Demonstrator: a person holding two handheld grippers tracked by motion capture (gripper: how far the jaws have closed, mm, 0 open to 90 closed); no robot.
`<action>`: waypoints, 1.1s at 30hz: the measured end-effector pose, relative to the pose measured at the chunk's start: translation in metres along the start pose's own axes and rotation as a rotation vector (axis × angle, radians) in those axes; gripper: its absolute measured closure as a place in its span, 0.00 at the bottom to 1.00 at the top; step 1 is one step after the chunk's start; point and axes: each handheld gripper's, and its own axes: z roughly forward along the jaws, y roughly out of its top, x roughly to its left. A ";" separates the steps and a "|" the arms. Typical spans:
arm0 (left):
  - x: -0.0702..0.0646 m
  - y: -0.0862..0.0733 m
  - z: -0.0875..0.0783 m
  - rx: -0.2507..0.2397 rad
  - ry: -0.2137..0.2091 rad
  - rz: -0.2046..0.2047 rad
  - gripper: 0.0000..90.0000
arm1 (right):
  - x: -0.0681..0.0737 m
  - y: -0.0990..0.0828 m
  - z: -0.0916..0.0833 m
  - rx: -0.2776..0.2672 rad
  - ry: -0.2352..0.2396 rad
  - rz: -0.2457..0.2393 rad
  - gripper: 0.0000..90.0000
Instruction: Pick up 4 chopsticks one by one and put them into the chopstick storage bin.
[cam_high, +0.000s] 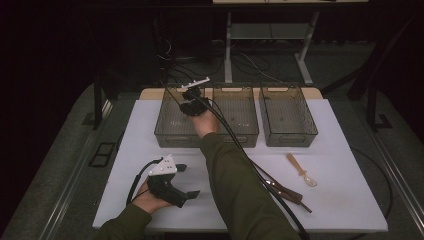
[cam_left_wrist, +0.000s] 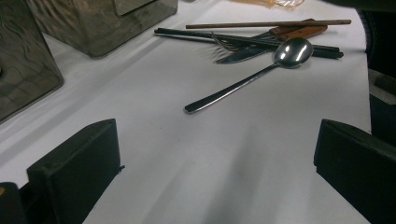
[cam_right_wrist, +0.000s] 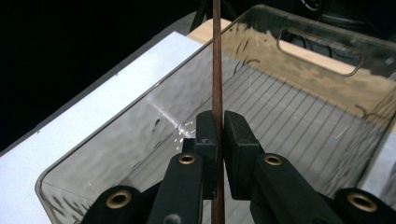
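From the high view, the right hand-held gripper (cam_high: 192, 100) is reached forward over the leftmost of three clear bins (cam_high: 172, 131) that stand in a row at the far side of the white worktop (cam_high: 345, 200), while the left hand-held gripper (cam_high: 186, 181) rests low on the near left part of that worktop, its jaws standing apart with nothing between them. To the right of the outstretched sleeve lie a pale plastic spoon (cam_high: 302, 171) and, nearer the sleeve, a small heap of dark cutlery (cam_high: 287, 192). In the left gripper view the two black jaws stand wide at the bottom corners over bare worktop, and beyond them lie a metal spoon (cam_left_wrist: 252, 77), a knife with a brown wooden handle (cam_left_wrist: 271, 42), a fork (cam_left_wrist: 226, 43), a pair of black chopsticks (cam_left_wrist: 196, 35) and a single brown chopstick (cam_left_wrist: 268, 24) laid across the heap (all well apart from the jaws). In the right gripper view the jaws are clamped on a thin brown wooden chopstick (cam_right_wrist: 217, 60), which rises straight up between the pads and also runs down below them; it hangs over the open inside of the clear bin (cam_right_wrist: 299, 121), whose ribbed floor shows beneath.
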 end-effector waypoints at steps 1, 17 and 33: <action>0.000 0.000 0.000 0.000 -0.001 -0.002 0.00 | 0.000 -0.001 0.002 0.004 0.000 0.000 0.94; 0.000 0.000 0.000 0.002 -0.001 0.009 0.00 | 0.002 -0.001 -0.007 0.065 -0.009 -0.014 0.57; -0.001 0.000 0.003 0.003 -0.003 -0.001 0.00 | -0.023 -0.018 -0.071 0.080 0.112 -0.056 0.44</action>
